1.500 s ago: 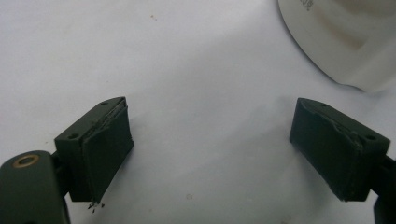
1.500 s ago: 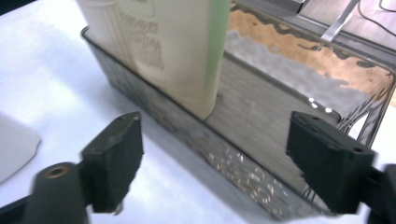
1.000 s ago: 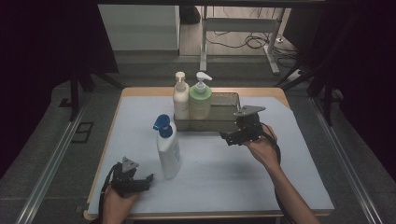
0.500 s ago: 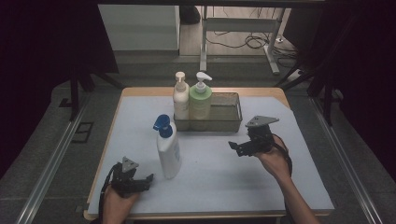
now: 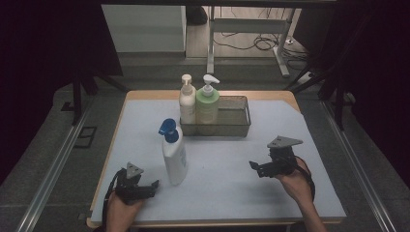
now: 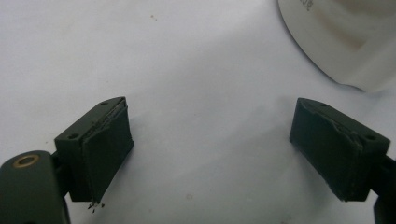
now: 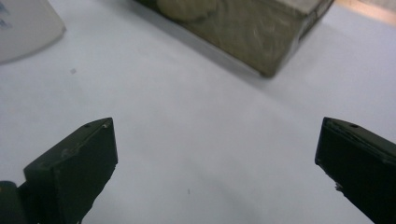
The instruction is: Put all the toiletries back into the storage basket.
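A: What is found nearest the table's front edge?

B: The left gripper point(image 5: 146, 187) is seen low at the near left, its jaws spread wide with nothing between them. In the left gripper view, bare white cover is framed by the jaws, and the rounded base of the tall white pump bottle with the blue cap point(image 6: 343, 42) is seen at the upper right, just beside but not touched.

A: And the other side?

B: The right gripper point(image 5: 255, 166) is held at the near right, also spread and empty, pointed across the white table cover point(image 5: 232, 159) toward the middle.

A: Which step is judged to be in hand?

B: Two bottles, a cream pump bottle point(image 5: 187, 99) and a pale green pump bottle point(image 5: 208, 100), are already stood in the left end of the grey mesh tray point(image 5: 238, 126) at the far side. The white bottle point(image 5: 174, 155) is left upright on the cover, so its fetching is judged to be next.

A: What would that call for?

B: The body would have to be bracketed squarely and kept upright, then lifted over the tray's near wall.

A: Is room available?

B: The tray's right part is free, and open cover is left between bottle and tray. The table's front edge lies close to both hands.
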`<state>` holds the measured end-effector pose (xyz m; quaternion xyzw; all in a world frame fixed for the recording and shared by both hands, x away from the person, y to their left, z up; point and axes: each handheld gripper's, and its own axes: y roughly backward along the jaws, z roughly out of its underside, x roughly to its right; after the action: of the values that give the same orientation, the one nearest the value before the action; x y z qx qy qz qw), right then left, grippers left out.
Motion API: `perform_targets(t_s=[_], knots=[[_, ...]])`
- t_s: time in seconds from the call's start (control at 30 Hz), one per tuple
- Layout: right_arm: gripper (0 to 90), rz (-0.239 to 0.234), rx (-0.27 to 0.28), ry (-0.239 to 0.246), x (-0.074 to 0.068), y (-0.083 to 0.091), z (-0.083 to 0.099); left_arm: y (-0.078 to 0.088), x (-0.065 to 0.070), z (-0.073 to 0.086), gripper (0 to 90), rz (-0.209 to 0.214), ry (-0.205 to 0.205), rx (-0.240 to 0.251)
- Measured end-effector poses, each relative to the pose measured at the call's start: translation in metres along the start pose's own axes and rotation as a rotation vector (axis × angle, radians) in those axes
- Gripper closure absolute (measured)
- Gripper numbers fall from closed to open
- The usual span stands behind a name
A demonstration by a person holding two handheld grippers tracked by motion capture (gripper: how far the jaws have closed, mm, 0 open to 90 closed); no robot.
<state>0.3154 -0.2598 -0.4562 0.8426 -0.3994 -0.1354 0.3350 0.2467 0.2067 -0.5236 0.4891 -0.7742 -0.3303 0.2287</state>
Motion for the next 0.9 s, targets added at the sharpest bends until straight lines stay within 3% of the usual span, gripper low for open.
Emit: perform_targets(t_s=[0.33,0.7,0.9], knots=[[0.0,0.011,-0.037,-0.059,0.004,-0.01,0.033,0.0,0.0,0.0,12.4,0.0,0.0,0.0],[0.0,-0.005,-0.085,-0.052,0.005,-0.031,0.058,0.0,0.0,-0.001,12.4,-0.001,0.002,-0.002],[0.0,-0.004,-0.076,-0.054,0.005,-0.031,0.061,0.001,-0.001,-0.002,12.8,0.005,-0.006,-0.008]])
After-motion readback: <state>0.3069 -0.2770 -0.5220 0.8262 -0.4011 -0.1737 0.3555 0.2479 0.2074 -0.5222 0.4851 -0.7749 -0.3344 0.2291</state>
